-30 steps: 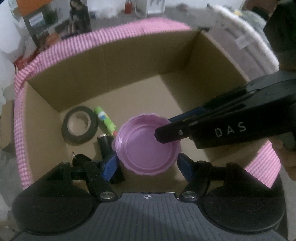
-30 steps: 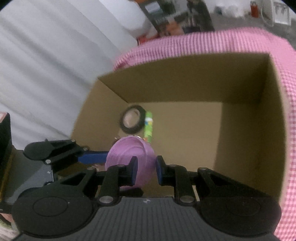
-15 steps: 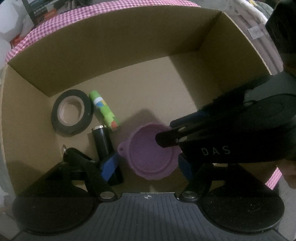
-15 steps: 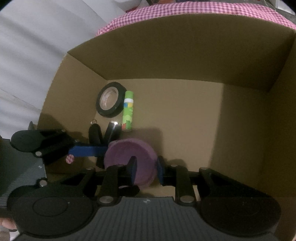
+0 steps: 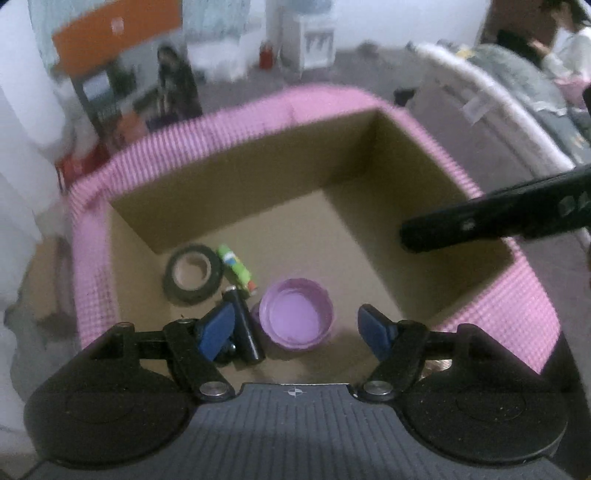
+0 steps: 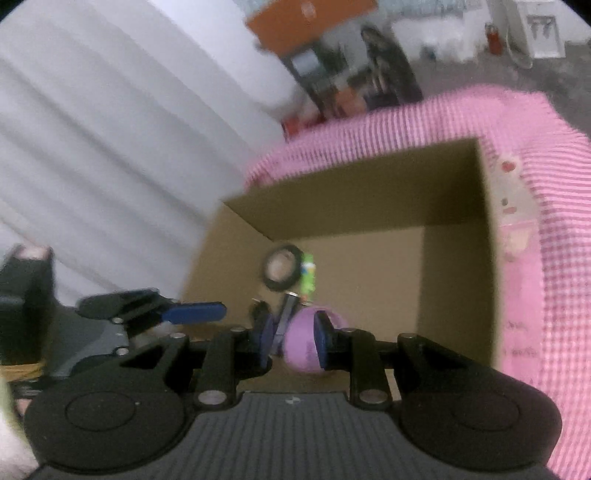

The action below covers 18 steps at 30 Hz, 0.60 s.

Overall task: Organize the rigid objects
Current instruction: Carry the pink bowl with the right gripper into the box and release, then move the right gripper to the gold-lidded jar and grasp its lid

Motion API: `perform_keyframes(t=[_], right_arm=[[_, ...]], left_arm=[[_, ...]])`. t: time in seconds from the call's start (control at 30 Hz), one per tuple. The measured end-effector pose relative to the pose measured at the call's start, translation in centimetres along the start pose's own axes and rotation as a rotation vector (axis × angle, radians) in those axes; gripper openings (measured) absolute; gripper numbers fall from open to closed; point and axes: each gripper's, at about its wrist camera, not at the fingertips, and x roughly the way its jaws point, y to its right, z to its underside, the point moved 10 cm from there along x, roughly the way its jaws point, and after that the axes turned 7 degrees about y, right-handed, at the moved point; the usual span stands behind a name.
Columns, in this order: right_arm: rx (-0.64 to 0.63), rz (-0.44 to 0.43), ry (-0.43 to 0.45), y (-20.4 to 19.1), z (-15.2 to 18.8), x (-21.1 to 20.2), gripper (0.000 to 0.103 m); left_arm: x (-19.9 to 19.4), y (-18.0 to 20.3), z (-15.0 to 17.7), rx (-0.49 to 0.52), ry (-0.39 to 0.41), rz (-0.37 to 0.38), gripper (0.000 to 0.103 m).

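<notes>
Purple lid (image 5: 296, 318) lies in the box (image 5: 373, 236) beside tape (image 5: 193, 273); left hand-held gripper (image 5: 295, 328) released, jaws just widening; right hand-held gripper (image 6: 291, 341) nearly clenched, empty.

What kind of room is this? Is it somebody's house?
Probably a lived-in room or workspace, though that is hard to tell. A water dispenser stands at the back wall, bedding is piled to one side, and a cardboard box wrapped in pink checked cloth sits in front, holding small things.
</notes>
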Motion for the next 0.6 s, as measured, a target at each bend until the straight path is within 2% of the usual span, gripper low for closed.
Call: perform_keyframes(t=[0.1,0.23,0.33,0.37,0.47,0.6], right_arm=[[0.014,-0.04,0.107,-0.9,1.1,-5.4,0.026],[0.025,-0.068,0.195,-1.8,3.9,-11.5,0.028],[0.037,-0.079,0.226,-2.2,6.9,-14.3,0.042],[0.038,-0.081,0.233,-2.2,8.0,-14.8,0.045],[0.067,-0.097,0.233,-2.1,10.9,-15.8,0.045],[0.145,-0.134,0.216,-1.1,14.0,-14.4,0.045]], left_arm=[[-2.9,1.1,0.5,0.014,0.078,0.011,0.076],[-5.2,2.9,2.3,0.011,0.153,0.038,0.077],[-5.7,4.6,4.5,0.013,0.182,0.059,0.077],[-5.5,5.2,5.1,0.017,0.182,0.063,0.077],[-4.6,7.0,7.2,0.025,0.176,0.086,0.077],[-2.7,8.7,9.1,0.038,0.167,0.093,0.077]])
